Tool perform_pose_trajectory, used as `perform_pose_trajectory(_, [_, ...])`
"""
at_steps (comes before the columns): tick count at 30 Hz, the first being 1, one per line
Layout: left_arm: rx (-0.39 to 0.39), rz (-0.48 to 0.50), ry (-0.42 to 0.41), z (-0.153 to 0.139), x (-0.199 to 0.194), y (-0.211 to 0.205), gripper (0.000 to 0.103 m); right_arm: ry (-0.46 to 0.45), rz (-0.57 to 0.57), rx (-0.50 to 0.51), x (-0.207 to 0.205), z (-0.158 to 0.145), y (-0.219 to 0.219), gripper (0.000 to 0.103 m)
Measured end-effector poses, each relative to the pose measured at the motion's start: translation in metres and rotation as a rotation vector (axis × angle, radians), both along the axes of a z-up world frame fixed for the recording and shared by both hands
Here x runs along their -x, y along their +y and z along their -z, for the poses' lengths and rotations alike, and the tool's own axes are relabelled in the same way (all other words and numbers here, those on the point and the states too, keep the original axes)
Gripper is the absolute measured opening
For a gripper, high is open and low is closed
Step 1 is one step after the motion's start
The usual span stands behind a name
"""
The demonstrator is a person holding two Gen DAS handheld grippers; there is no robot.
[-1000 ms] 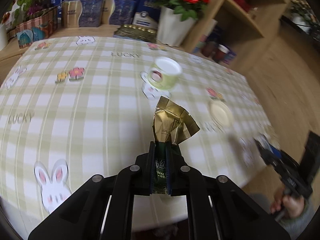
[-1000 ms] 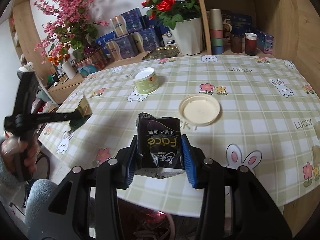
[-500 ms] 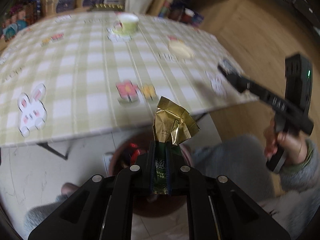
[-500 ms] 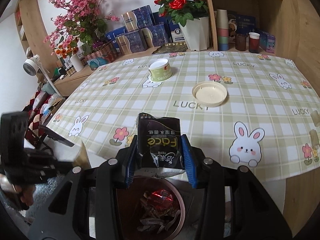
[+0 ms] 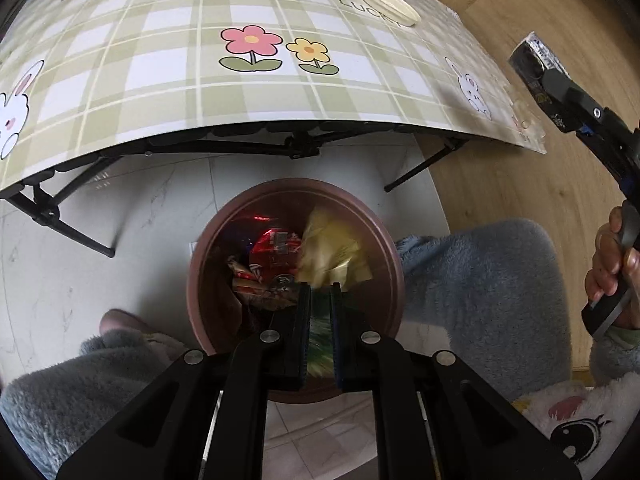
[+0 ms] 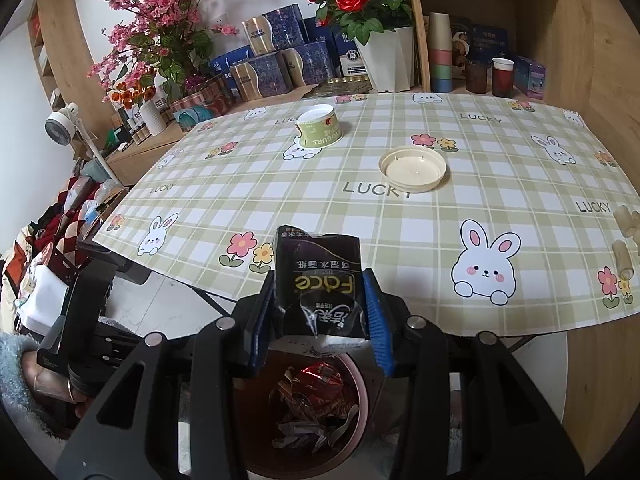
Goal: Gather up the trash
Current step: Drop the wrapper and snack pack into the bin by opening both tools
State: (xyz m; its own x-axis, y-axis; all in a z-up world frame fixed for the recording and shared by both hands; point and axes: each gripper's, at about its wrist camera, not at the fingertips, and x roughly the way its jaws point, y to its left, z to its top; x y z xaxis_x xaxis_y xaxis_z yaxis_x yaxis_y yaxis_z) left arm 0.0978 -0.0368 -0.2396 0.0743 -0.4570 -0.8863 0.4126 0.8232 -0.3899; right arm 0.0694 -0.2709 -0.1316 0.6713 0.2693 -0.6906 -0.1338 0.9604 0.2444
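My left gripper [image 5: 319, 290] points steeply down over the brown trash bin [image 5: 200, 264], which stands on the floor under the table edge. It is shut on a gold wrapper [image 5: 332, 256] with a green lower end; the wrapper looks blurred above the bin's mouth. Red and pale wrappers lie inside the bin. My right gripper [image 6: 319, 278] is shut on a black tissue pack [image 6: 320, 280] just off the table's front edge, with the bin [image 6: 362, 396] below it. In the left wrist view that gripper [image 5: 536, 68] shows at the upper right, held by a hand.
On the checked tablecloth [image 6: 500, 168] stand a green yogurt cup [image 6: 319, 132] and a cream lid [image 6: 413, 168]. Folding table legs [image 5: 72, 236] flank the bin. A person's grey fleece legs [image 5: 480, 280] sit close on both sides. Shelves, boxes and flower pots line the far side.
My left gripper swung off the table and down over the bin, still gripping the gold wrapper. My right gripper drew back past the table's front edge with the black pack.
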Motion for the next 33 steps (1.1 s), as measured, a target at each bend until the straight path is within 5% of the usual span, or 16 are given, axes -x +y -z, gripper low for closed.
perform_pose_trajectory(6, [0.027, -0.078, -0.111, -0.031, -0.001, 0.010, 0.049, 0.010, 0.000, -0.004, 0.003, 0.004, 0.002, 0.043])
perform_pose_trajectory(8, [0.029, -0.123, -0.151, -0.043, -0.003, 0.016, 0.070, 0.015, -0.004, -0.008, 0.004, 0.006, 0.004, 0.043])
perform_pose_trajectory(13, [0.024, -0.285, -0.267, -0.083, -0.007, 0.039, 0.092, 0.034, -0.029, -0.014, 0.004, 0.011, 0.015, 0.043])
perform_pose_trajectory(21, [0.031, -0.526, -0.375, -0.116, -0.002, 0.078, 0.097, 0.105, -0.096, -0.030, 0.012, 0.033, 0.042, 0.043])
perform_pose_trajectory(33, [-0.008, -0.684, -0.272, -0.076, 0.016, 0.111, 0.097, 0.242, -0.162, -0.037, 0.022, 0.073, 0.072, 0.045])
